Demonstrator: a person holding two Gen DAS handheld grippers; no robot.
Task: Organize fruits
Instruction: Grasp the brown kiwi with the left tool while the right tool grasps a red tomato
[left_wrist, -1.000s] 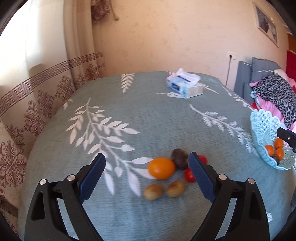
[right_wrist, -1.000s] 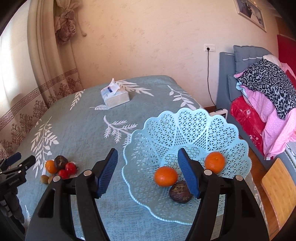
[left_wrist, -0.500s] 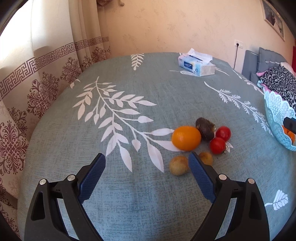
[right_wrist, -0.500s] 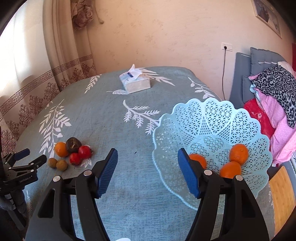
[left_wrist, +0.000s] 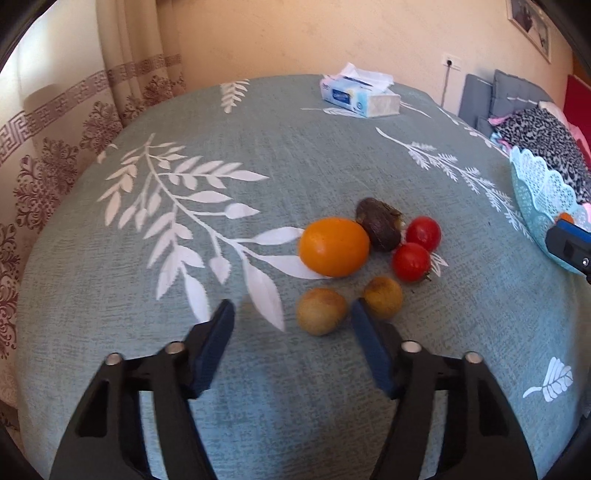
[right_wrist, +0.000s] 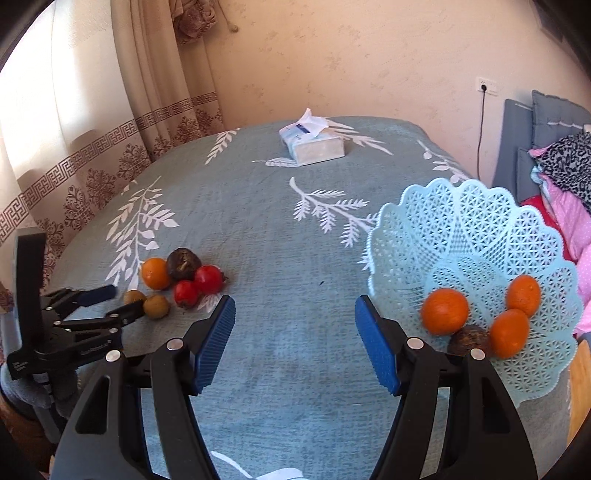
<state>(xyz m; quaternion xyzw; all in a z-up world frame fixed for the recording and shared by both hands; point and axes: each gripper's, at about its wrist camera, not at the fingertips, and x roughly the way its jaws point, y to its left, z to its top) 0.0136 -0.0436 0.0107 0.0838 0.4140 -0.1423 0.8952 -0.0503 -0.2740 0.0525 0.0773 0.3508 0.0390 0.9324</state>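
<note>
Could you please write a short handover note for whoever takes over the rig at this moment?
Left gripper: open, empty, low over the loose fruit, with the nearer small tan round fruit just ahead between its fingers.
Right gripper: open, empty, over bare cloth left of the light-blue lattice plastic basket.
Done: three oranges and one dark brown fruit lie in the basket.
Left: on the teal leaf-print tablecloth, one orange, one dark fruit, two red tomatoes and two tan fruits.
</note>
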